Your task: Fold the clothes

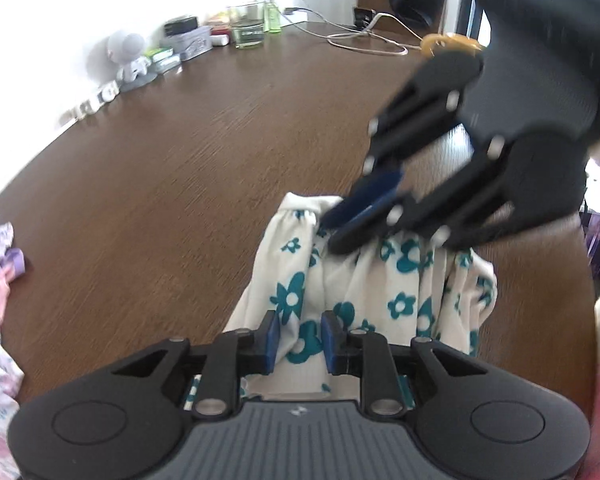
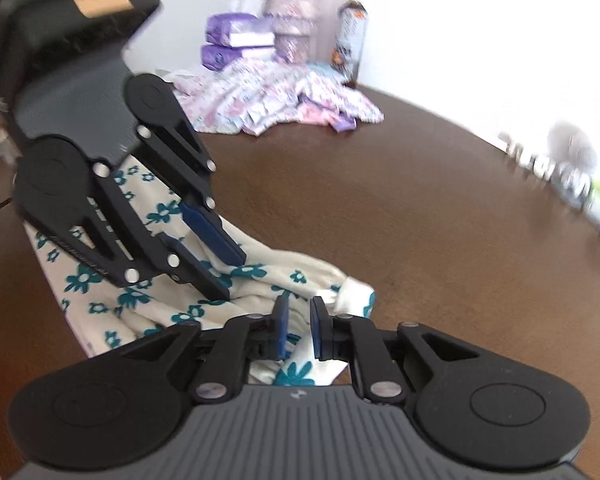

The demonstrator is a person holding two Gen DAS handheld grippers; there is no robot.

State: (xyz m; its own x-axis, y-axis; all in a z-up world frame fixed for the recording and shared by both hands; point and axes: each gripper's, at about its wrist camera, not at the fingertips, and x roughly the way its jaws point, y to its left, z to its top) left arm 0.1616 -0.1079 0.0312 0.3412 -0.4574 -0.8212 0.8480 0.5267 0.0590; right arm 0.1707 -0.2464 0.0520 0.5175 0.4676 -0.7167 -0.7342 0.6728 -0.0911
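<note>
- On the dark brown wood-grain tabletop (image 1: pixel 180 152) lies a cream garment with teal flowers (image 1: pixel 380 288).
- My left gripper (image 1: pixel 299 342) and right gripper (image 2: pixel 299 328) hold jaws parted around its folds.
- Pink-and-lilac patterned clothes (image 2: pixel 276 96) are heaped near the white wall (image 2: pixel 460 20).

Dark wooden table (image 1: pixel 204 128), white wall (image 2: pixel 480 20), bright daylight

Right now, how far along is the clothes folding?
Early on. No finished fold shows. In hand: the cream garment with teal flowers lies bunched on the table, with the left claw and right claw open around its fabric. Left: the pink-and-purple heap.
</note>
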